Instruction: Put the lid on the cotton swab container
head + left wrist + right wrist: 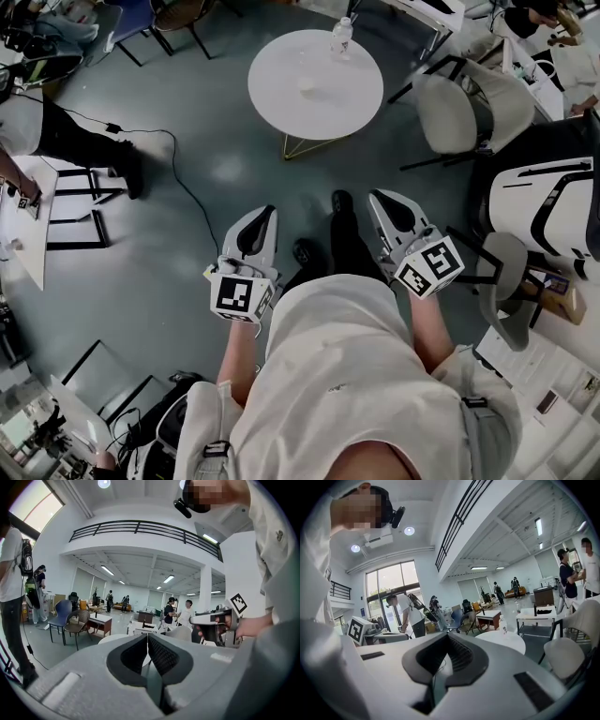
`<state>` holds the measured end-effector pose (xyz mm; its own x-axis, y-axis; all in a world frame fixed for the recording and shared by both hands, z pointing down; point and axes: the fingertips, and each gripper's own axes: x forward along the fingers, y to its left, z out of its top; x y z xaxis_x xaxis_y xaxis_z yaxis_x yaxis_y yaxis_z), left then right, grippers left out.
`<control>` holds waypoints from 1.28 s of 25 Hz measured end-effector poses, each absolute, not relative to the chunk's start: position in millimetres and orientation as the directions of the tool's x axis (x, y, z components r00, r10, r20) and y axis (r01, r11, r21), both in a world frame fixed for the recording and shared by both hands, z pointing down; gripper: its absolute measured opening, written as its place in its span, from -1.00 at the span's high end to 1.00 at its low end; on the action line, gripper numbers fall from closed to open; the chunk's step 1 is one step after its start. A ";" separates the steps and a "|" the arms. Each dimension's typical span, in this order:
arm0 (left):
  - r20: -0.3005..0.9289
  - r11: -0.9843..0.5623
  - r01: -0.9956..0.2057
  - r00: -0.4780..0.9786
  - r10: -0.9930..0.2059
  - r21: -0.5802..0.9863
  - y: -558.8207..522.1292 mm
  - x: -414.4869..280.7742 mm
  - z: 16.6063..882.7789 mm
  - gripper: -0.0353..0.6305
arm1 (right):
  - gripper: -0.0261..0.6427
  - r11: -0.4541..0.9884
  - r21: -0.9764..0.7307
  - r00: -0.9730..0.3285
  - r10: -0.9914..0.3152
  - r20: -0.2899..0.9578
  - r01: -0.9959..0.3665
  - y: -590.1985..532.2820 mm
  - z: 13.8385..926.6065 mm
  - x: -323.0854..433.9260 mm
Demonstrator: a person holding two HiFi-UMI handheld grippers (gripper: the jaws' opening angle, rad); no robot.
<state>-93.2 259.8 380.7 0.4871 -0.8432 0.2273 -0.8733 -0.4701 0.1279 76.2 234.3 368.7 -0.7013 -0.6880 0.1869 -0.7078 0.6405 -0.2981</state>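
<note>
White desk (281, 84) well ahead of your fingers (164, 656) shows only a bottle (342, 36), no container or lid you can pick out; left gripper (265, 214) and right gripper (379, 199) fingers are pressed together, empty, and the lid is likely light, slippery plastic, so pinch its rim.

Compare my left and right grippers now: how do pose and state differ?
The left gripper angles toward the person's right, the right gripper toward the left, so their tips converge. The right gripper's marker cube sits cornerwise; the left gripper's sits squarer. Shared: both tongs are shut on nothing, short of the round table.
</note>
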 end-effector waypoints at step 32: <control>0.241 -0.309 -0.947 0.320 -0.916 0.083 61.5 11.5 354.6 0.86 | 0.90 0.780 -0.314 -0.838 -0.530 0.129 -0.542 -7.2 362.2 156.7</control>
<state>11.5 61.5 354.6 0.3203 -0.9161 0.2413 -0.9473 -0.3094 0.0830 156.7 -7.2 362.2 -0.8379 -0.5305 0.1286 -0.5418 0.7798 -0.3136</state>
